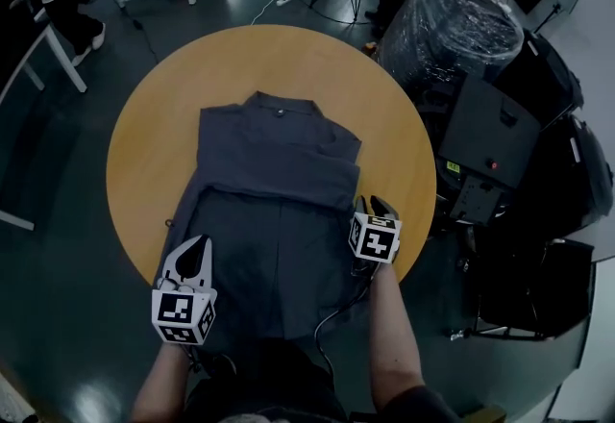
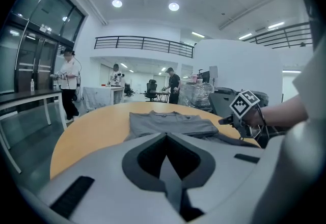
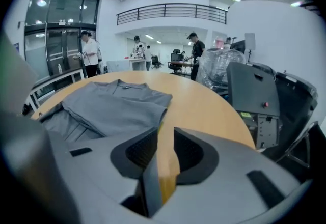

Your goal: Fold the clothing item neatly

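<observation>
The shirt (image 1: 274,171), collar far, lies lengthwise between the left gripper (image 1: 192,253), closed and empty, and the right gripper (image 1: 373,207), slightly parted and empty.

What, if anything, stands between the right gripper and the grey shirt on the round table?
Nothing visible does. The right gripper sits at the right edge of the shirt, jaws slightly apart over the bare table, with no object between them and the cloth.

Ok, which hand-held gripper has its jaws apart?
The right hand-held gripper: table shows through the gap between its jaws; the left hand-held gripper is shut.
</observation>
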### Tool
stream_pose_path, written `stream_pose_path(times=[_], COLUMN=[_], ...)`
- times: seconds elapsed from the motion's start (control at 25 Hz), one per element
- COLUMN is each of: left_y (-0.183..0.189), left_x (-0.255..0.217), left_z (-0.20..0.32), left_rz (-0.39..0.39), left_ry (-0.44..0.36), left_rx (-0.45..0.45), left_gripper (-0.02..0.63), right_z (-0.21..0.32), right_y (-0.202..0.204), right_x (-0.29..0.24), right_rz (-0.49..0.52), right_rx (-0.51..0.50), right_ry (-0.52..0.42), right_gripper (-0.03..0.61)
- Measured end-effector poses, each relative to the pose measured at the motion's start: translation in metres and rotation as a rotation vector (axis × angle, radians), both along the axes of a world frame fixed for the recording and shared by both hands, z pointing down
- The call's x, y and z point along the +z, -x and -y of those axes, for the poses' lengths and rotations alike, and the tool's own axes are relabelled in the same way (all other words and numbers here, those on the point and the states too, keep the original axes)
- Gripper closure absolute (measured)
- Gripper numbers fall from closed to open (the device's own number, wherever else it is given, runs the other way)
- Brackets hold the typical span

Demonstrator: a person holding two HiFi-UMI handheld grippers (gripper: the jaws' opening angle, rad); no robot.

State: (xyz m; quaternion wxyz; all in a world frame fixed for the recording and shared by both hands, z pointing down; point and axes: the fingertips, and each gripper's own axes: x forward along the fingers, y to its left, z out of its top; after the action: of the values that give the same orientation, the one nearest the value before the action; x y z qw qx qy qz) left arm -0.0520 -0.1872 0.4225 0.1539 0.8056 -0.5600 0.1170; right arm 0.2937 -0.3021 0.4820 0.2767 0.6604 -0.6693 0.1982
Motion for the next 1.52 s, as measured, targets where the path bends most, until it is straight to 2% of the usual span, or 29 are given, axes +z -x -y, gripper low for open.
stream_pose_path(times=[0.16, 0.28, 0.48, 0.6, 0.72, 0.84, 1.0, 1.2, 1.32, 1.52], left_y=[0.023, 0.042, 0.073, 0.096, 0.114, 0.124, 0.124, 0.1, 0.085, 0.063], left_x=[-0.01, -0.017, -0.022, -0.021, -0.01, -0.001, 0.001, 0.001, 0.003, 0.003], left_z=[-0.038, -0.08, -0.152, -0.19, -0.227, -0.256, -0.287, -0.325, -0.349, -0.375], left_rz=[-0.017, -0.03, -0.051, -0.055, -0.041, -0.023, -0.019, 0.006, 0.007, -0.023], left_ry=[-0.049, -0.077, -0.111, -0.117, -0.1, -0.1, -0.121, -0.131, -0.132, -0.175], left_rx=[0.038, 0.072, 0.126, 0.135, 0.148, 0.154, 0.152, 0.174, 0.136, 0.065], left_gripper=[0.606, 0.606, 0.606, 0.606, 0.606, 0.606, 0.606, 0.606, 0.606, 0.606], right_z=[-0.054, -0.121, -0.242, -0.311, -0.369, -0.415, -0.457, -0.485, -0.492, -0.507], right_y=[0.003, 0.017, 0.054, 0.066, 0.076, 0.08, 0.081, 0.067, 0.061, 0.056], right_x=[-0.05, -0.074, -0.088, -0.08, -0.066, -0.062, -0.057, -0.037, -0.027, -0.034], right_rz=[-0.013, -0.018, 0.028, 0.012, 0.021, 0.021, 0.008, 0.047, 0.091, 0.188], right_rx=[0.083, 0.155, 0.212, 0.276, 0.315, 0.347, 0.324, 0.289, 0.24, 0.144], right_ry=[-0.202, -0.294, -0.376, -0.39, -0.391, -0.432, -0.448, -0.423, -0.415, -0.474], right_gripper=[0.505, 0.505, 0.514, 0.588, 0.588, 0.588, 0.589, 0.589, 0.589, 0.589])
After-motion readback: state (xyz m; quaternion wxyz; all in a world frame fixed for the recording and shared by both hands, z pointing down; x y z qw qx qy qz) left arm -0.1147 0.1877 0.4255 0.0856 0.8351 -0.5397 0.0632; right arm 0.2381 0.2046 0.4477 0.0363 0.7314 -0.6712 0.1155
